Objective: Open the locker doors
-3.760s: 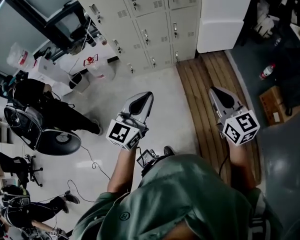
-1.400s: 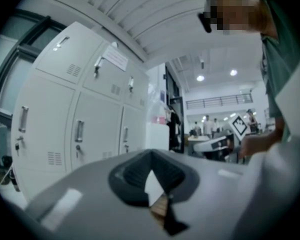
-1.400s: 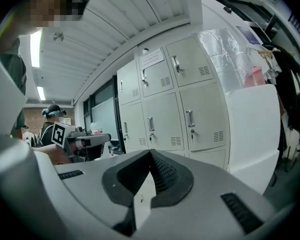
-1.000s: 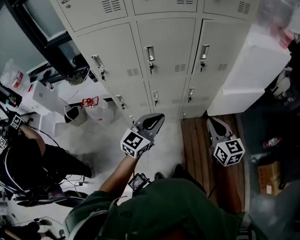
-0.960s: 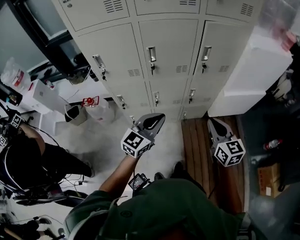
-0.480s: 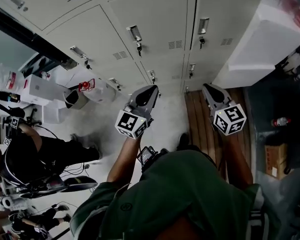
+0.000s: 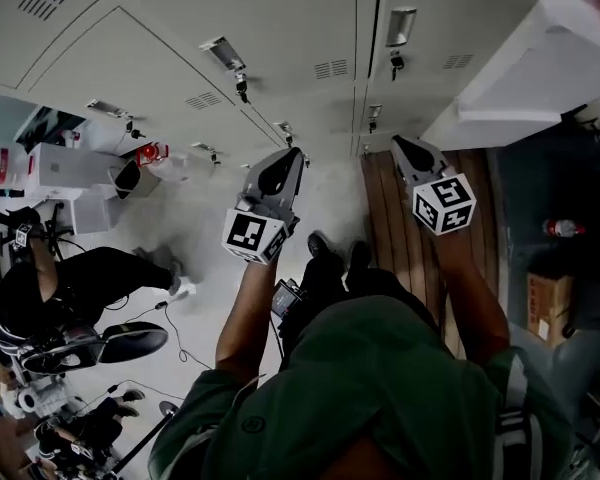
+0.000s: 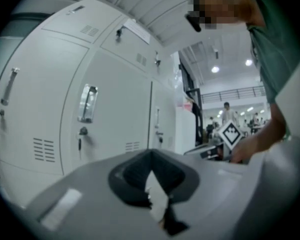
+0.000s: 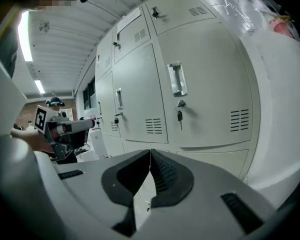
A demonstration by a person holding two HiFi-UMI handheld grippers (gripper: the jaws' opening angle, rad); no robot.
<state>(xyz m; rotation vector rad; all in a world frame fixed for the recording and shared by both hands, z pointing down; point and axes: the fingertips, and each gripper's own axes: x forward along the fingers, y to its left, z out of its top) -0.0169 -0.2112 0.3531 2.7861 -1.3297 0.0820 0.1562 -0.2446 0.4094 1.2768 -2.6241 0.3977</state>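
Observation:
The beige lockers [image 7: 280,28] fill the top of the head view, every door closed. Each door has a metal handle [image 7: 226,53] with a keyed lock under it. My left gripper [image 7: 285,158] points at the lower lockers, shut and empty, a short way off them. In the left gripper view its jaws meet at the tip [image 8: 151,152], with a door handle [image 8: 88,104] ahead to the left. My right gripper [image 7: 400,146] is shut too, holding nothing. In the right gripper view its tips [image 9: 150,152] point below a handle [image 9: 175,79] and a hanging key [image 9: 179,115].
A white cabinet [image 7: 520,78] stands against the lockers at the right. Wooden slats [image 7: 390,233] cover the floor under my right gripper. A seated person [image 7: 80,278] and cables are at the left. A bottle [image 7: 563,228] and a cardboard box [image 7: 545,308] lie at the far right.
The person has stepped closer, so the lockers now fill more of the view. Both grippers have come forward and lower toward the bottom rows. Both stayed shut.

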